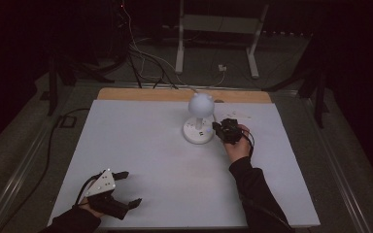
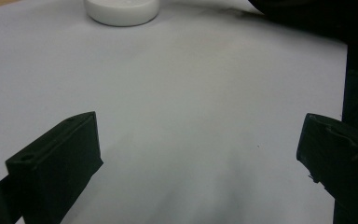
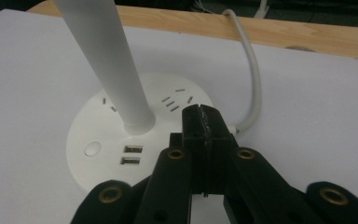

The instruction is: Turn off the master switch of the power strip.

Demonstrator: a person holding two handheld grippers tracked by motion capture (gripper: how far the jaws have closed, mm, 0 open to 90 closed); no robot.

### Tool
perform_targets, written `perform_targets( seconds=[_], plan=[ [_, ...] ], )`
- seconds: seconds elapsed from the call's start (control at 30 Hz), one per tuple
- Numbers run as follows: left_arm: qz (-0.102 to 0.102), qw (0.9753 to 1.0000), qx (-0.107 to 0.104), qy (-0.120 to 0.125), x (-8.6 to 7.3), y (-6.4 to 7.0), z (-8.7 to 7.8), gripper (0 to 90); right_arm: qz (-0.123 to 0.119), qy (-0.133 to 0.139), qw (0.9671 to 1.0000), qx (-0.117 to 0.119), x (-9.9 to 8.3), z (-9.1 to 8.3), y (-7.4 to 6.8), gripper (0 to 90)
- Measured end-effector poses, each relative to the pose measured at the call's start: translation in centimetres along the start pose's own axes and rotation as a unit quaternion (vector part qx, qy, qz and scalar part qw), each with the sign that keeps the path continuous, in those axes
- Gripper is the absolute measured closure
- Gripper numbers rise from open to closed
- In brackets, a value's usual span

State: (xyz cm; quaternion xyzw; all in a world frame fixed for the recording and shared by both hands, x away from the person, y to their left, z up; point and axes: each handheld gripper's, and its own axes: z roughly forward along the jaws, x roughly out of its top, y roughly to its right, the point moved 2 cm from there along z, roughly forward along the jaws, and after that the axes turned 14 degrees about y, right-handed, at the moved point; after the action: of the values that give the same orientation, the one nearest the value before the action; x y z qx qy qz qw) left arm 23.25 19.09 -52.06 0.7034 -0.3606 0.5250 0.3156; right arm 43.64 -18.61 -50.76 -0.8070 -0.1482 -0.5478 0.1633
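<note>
My table [image 1: 141, 160] is the biggest thing here: a flat, matte white sheet with a bare wooden strip [image 1: 141, 94] along its far edge. Most of the sheet lies bare, with wide open room across the left half and the middle.

The lamp [image 1: 200, 119] stands near the far edge, right of centre. It is smooth white plastic: a round ball on top, a slim tapered stem and a flat round base [image 3: 98, 140]. The base carries 2 USB ports [image 3: 133, 155], a round button [image 3: 92, 148] and several plug slots. A white cord [image 3: 254, 79] curves off its back toward the wooden strip.

My right gripper [image 3: 200, 114] sits at the base's right rim, its 2 black jaws pressed together with nothing between them.

My left gripper [image 1: 124, 188] rests near the front left corner, well apart from the lamp, jaws spread wide over bare sheet.
</note>
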Motion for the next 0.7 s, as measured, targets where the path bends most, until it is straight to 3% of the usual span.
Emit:
perform_targets(
  seconds=[0.33, 0.7],
  plan=[
    [-0.001, 1.0, -0.001, 0.0, 0.0, 0.0, 0.0, 0.3, -0.022, -0.012, 0.9997, -0.001, -0.3, 0.8, -0.6, 89.8],
    [-0.001, 1.0, -0.001, 0.0, 0.0, 0.0, 0.0, 0.2, -0.03, -0.015, 0.9994, -0.003, -0.8, 1.4, -1.1, 89.8]
  ],
)
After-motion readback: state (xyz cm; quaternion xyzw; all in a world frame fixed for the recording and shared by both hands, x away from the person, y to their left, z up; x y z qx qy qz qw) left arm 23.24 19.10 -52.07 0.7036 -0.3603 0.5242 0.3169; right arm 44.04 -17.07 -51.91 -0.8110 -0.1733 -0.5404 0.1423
